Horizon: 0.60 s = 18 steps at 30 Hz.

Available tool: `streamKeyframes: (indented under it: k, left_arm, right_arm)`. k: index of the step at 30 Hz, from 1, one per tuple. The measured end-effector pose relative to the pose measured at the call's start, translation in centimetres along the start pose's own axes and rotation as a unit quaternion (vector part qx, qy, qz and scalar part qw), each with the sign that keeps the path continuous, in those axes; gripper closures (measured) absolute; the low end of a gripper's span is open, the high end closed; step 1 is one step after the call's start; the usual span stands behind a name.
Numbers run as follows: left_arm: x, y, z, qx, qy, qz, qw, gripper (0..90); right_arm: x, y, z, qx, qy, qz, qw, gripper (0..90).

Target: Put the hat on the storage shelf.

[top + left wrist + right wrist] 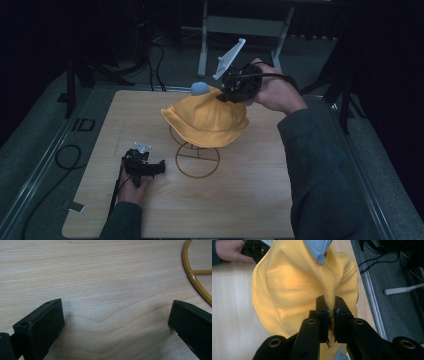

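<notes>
R gripper (331,312) pinches hat (207,117) fabric on stand (196,160); lift straight up, slow, so it clears w/o tipping. L gripper (116,322) wide, empty, on table (100,277).

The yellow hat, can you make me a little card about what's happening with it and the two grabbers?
hat: yellow cloth bucket hat, draped over a gold wire stand
hat detail: light blue piece at its far top
right gripper: shut, pinching a fold of the hat
left gripper: open, holding nothing, low over the light wooden table
stand base: ring near the left gripper
</notes>
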<state>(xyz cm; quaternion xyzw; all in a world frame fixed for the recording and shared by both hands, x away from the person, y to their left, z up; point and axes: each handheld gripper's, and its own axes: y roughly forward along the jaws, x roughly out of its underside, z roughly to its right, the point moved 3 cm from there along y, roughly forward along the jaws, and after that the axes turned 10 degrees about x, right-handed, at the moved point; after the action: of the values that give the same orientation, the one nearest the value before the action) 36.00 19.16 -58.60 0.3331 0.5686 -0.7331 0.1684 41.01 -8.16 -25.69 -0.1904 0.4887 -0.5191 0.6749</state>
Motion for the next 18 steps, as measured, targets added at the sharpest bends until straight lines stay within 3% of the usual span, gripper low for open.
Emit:
streamKeyframes:
  k: [4, 11, 14, 18]
  left_arm:
    - [0.0, 0.0, 0.0, 0.000, 0.000, 0.000, 1.0000, 0.4]
    - [0.0, 0.0, 0.0, 0.000, 0.000, 0.000, 1.0000, 0.4]
    - [0.0, 0.0, 0.0, 0.000, 0.000, 0.000, 1.0000, 0.4]
    - [0.0, 0.0, 0.0, 0.000, 0.000, 0.001, 1.0000, 0.4]
  right_arm:
    - [-1.0, 0.7, -0.5, -0.008, -0.004, 0.001, 1.0000, 84.3]
    - [-2.5, 2.7, -1.4, -0.009, -0.025, -0.021, 0.9994, 83.4]
    - [-3.3, 3.4, -1.8, -0.012, -0.021, -0.015, 0.9996, 81.4]
    - [-3.8, 4.4, -2.5, -0.025, -0.021, -0.012, 0.9994, 66.0]
